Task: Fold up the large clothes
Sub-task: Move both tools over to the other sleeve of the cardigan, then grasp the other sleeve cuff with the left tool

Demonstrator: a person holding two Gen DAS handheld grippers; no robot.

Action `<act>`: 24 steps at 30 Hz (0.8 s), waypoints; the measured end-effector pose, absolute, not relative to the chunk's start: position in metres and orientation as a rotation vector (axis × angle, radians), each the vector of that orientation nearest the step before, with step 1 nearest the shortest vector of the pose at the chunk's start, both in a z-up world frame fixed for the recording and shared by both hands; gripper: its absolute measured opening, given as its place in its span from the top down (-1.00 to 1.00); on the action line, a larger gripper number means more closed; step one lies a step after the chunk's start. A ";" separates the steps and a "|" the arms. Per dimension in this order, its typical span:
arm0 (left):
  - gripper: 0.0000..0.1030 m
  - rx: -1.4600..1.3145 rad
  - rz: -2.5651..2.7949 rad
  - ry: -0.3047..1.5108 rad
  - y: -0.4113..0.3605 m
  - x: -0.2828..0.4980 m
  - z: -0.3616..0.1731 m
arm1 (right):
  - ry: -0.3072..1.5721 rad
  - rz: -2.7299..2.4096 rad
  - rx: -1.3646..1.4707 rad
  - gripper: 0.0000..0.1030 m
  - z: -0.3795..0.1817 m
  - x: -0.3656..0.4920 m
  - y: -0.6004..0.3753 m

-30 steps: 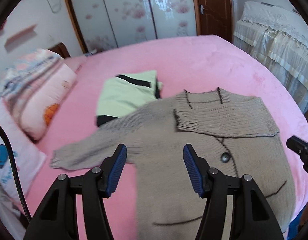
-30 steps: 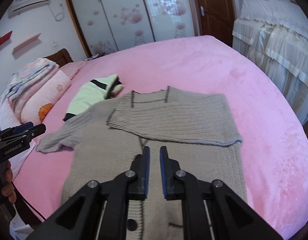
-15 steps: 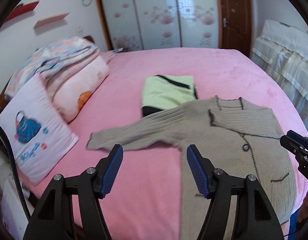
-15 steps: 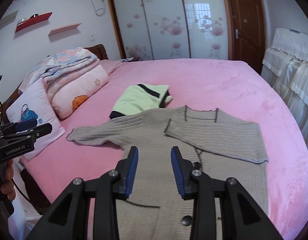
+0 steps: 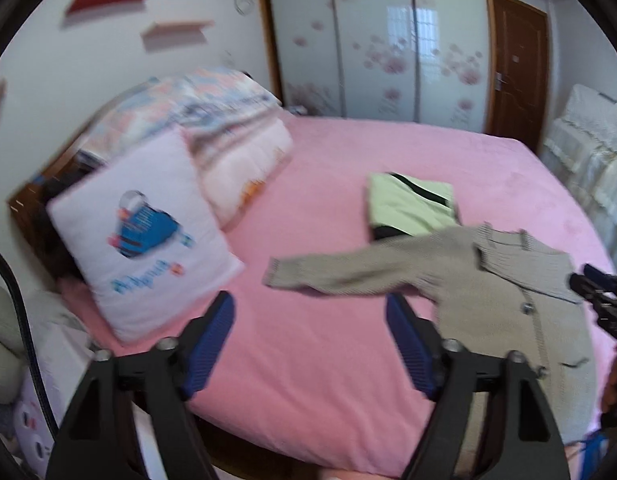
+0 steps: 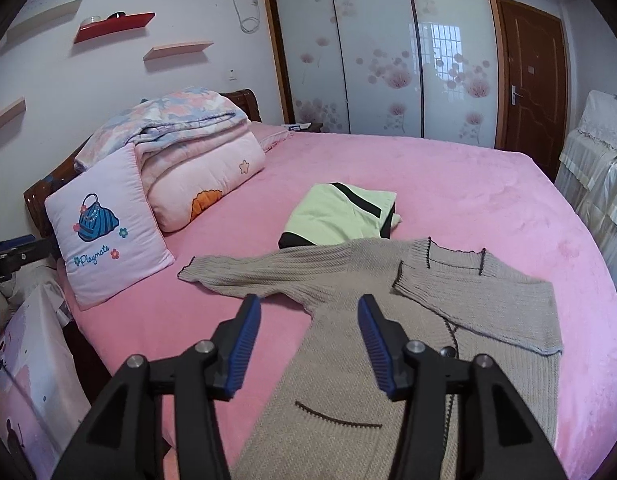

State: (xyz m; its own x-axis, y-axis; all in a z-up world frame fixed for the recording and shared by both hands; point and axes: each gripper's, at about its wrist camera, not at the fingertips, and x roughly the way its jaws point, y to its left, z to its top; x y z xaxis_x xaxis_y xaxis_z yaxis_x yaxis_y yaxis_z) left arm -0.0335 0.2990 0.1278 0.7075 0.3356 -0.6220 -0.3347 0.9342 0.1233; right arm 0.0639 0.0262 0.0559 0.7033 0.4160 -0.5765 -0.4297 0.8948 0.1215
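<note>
1 beige cardigan (image 6: pixel 348 360), 1 folded green top (image 6: pixel 336 220), 2 pillows; left gripper (image 5: pixel 308 340) & right gripper (image 6: pixel 308 336) both empty, jaws just been opening; cardigan hem cut off, left view blurred

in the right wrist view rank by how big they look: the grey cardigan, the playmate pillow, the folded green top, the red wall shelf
1. grey cardigan, spread nearest the camera, which inflates it
2. Playmate pillow
3. folded green top, not far behind the pillow in apparent size
4. red wall shelf, smallest, though it is farthest away
</note>
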 end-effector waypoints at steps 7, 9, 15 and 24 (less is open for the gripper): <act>-0.59 0.020 0.500 0.787 0.346 0.029 0.061 | 0.674 0.452 -0.061 -0.06 0.031 0.091 0.047; -0.59 -0.025 0.512 0.849 0.365 0.060 0.030 | 0.685 0.440 -0.072 -0.06 0.021 0.102 0.052; -0.59 -0.216 0.503 0.966 0.415 0.140 -0.058 | 0.723 0.399 -0.089 -0.06 -0.012 0.143 0.060; -0.59 -0.423 0.446 1.057 0.446 0.227 -0.162 | 0.821 0.339 -0.110 -0.06 -0.081 0.214 0.076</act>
